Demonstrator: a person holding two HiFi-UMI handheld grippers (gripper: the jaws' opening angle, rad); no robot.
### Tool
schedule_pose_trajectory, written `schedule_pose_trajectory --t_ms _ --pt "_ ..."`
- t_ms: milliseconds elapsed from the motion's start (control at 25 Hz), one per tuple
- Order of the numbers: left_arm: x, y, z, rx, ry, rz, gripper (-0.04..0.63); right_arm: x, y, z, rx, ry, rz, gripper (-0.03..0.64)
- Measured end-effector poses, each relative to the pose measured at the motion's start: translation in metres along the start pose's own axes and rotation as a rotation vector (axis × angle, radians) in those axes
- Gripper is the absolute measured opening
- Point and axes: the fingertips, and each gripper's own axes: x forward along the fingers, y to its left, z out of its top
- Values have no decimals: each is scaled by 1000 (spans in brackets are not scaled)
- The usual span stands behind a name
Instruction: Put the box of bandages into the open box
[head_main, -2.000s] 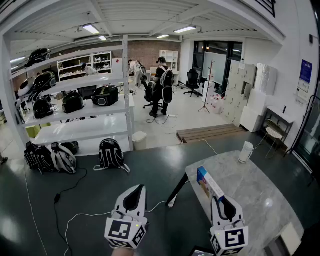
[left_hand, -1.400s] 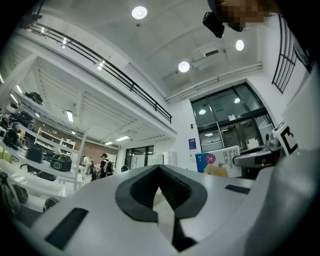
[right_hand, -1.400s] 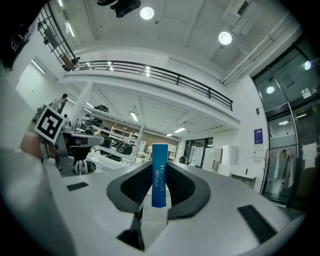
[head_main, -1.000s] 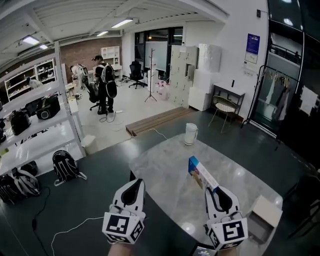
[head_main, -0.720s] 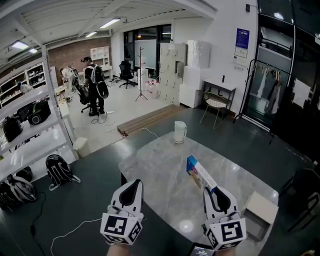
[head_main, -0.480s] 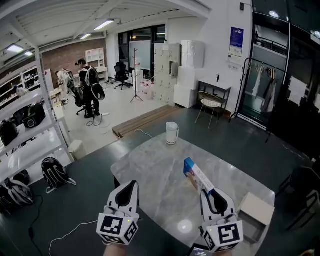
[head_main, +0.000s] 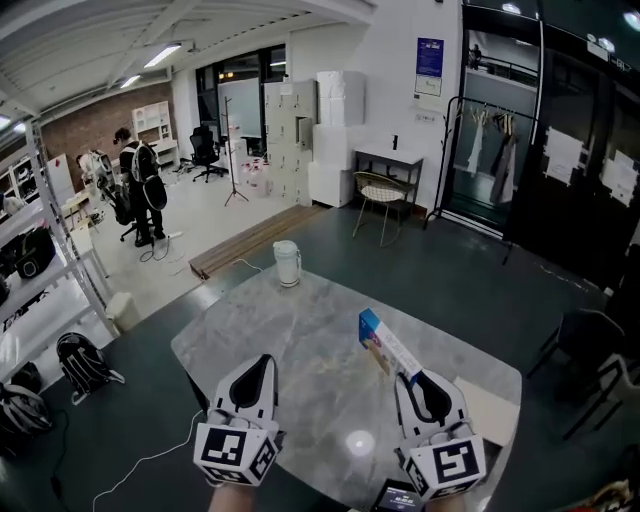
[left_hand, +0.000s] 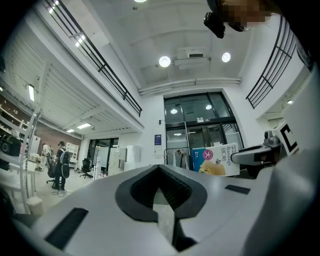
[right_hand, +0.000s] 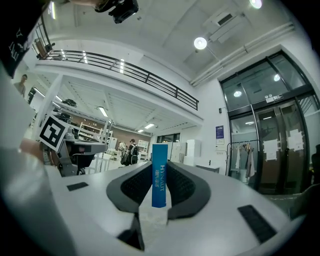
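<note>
In the head view the box of bandages (head_main: 384, 344), blue and white, sticks up and forward from my right gripper (head_main: 412, 378), which is shut on its near end. It hangs above the marble table (head_main: 290, 330). The open box (head_main: 488, 408), pale cardboard, lies at the table's right edge, just right of that gripper. In the right gripper view the bandage box's blue edge (right_hand: 160, 175) stands pinched between the dark pads. My left gripper (head_main: 263, 362) hovers over the table's near left, shut and empty. The left gripper view shows its jaws meeting (left_hand: 160, 167) and the bandage box (left_hand: 216, 160) beyond.
A white jug (head_main: 287, 262) stands at the table's far edge. A dark chair (head_main: 590, 345) is to the right of the table. A clothes rack (head_main: 488, 130) and a wire chair (head_main: 380, 190) stand behind. Shelving (head_main: 30, 250) and backpacks (head_main: 78, 362) are on the left.
The view has swung right and the table has come under both grippers. The open box has come up next to the right gripper. The grip on the bandage box is unchanged.
</note>
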Motion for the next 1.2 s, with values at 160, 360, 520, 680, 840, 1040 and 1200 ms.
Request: schedule_pose_trajectory --t_ms 160,360,520,680,840,1040,1200 --pt "21 -14 -13 -24 0 -74 9 -8 -14 -11 -2 31 -76 100" --pt "55 -77 -27 -39 7 -168 10 -42 -70 -27 -10 57 -165 100" --pt "78 -133 -30 -52 11 -240 10 -77 -119 -33 -9 72 -245 100" --pt "95 -160 -36 -63 19 -314 9 -97 -144 -40 -2 92 -334 100" --pt "109 -184 -41 -82 30 -401 9 -115 -160 -43 5 115 -424 100" --pt "133 -209 -57 -127 47 -504 10 -131 -179 -54 15 148 -531 100" --pt "152 -232 -60 -139 63 -565 10 -143 -196 -56 26 167 -591 100"
